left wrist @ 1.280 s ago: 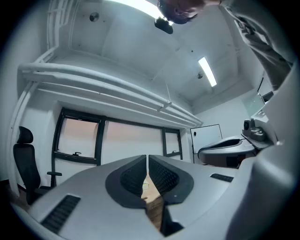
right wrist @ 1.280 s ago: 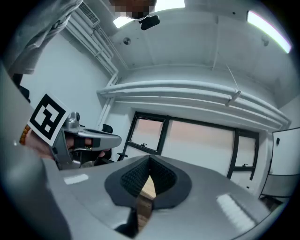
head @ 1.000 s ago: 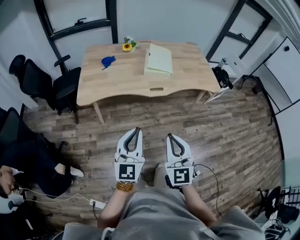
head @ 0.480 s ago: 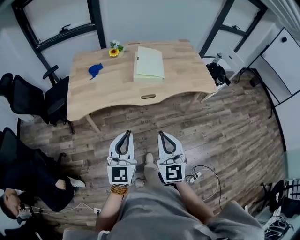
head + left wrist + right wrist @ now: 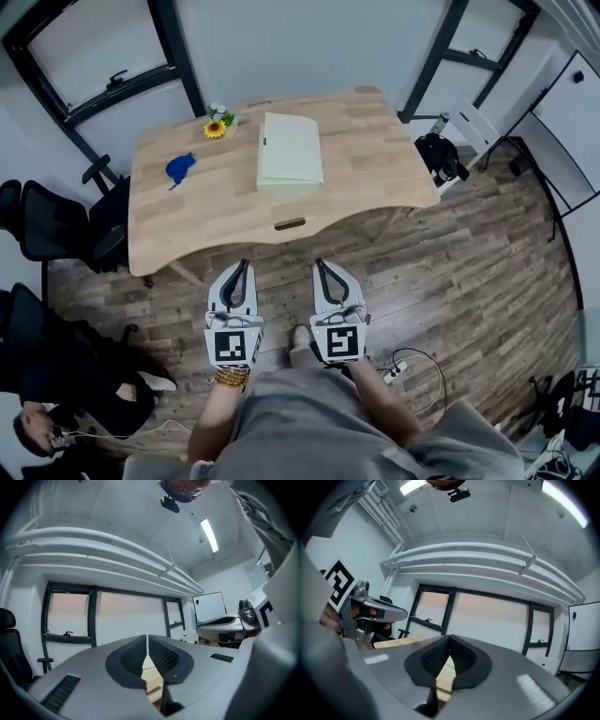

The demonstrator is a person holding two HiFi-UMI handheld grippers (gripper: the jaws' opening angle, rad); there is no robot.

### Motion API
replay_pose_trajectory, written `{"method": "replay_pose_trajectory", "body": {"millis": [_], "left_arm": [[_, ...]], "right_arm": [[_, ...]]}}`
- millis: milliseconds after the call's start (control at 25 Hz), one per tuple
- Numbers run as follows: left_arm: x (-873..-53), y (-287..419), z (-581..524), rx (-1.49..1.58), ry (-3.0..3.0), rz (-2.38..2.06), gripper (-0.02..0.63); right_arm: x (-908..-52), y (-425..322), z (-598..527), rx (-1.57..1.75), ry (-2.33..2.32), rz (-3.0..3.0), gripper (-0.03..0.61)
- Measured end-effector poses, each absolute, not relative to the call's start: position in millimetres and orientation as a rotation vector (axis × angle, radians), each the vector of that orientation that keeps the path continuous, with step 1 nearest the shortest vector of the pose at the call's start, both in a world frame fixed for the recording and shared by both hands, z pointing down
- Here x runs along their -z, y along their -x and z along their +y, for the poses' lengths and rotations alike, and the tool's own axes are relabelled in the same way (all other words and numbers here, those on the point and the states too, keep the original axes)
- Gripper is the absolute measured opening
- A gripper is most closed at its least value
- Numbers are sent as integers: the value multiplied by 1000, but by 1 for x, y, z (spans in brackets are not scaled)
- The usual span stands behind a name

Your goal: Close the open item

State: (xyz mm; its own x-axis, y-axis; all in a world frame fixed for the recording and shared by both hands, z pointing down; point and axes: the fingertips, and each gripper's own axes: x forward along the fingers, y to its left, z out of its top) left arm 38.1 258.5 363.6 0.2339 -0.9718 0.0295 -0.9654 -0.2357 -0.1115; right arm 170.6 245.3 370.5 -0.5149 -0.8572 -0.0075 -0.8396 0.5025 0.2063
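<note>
The left tool (image 5: 239,267) and the right tool (image 5: 323,265) were held side by side, low in front of the body and above the wood-plank floor (image 5: 469,272), well short of the light wooden counter (image 5: 375,178). This was judged a carrying posture for the approach, since nothing lay within reach. Both tools were clenched on nothing: in each tool's own view the ribbed dark pads were all but met, with only a sliver of counter showing through the gap.

The task's thing, a pale green rectangular book (image 5: 290,150), lay flat near the middle of the counter, its long side running away from the person. It was judged to have been set there so that it could be worked from the near edge with either tool. How far its cover stood open could not be told from this height.

To its left a small blue object (image 5: 179,168) and a yellow artificial sunflower (image 5: 216,126) were set apart from it, well clear of any lid swing.

Counted: two tools, one counter, one book, one blue object, one sunflower, and at least two black office chairs (image 5: 56,234) beside the counter's left end.
</note>
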Motion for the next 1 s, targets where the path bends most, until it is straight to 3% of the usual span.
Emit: {"method": "replay_pose_trajectory", "body": {"millis": [560, 1000], "left_arm": [[-389, -14, 161, 101, 2418, 2008, 20], [-410, 19, 16, 58, 2571, 1863, 20]], "right_arm": [[-386, -155, 140, 323, -1413, -2586, 12], [-393, -126, 22, 367, -1509, -2427, 12]]}}
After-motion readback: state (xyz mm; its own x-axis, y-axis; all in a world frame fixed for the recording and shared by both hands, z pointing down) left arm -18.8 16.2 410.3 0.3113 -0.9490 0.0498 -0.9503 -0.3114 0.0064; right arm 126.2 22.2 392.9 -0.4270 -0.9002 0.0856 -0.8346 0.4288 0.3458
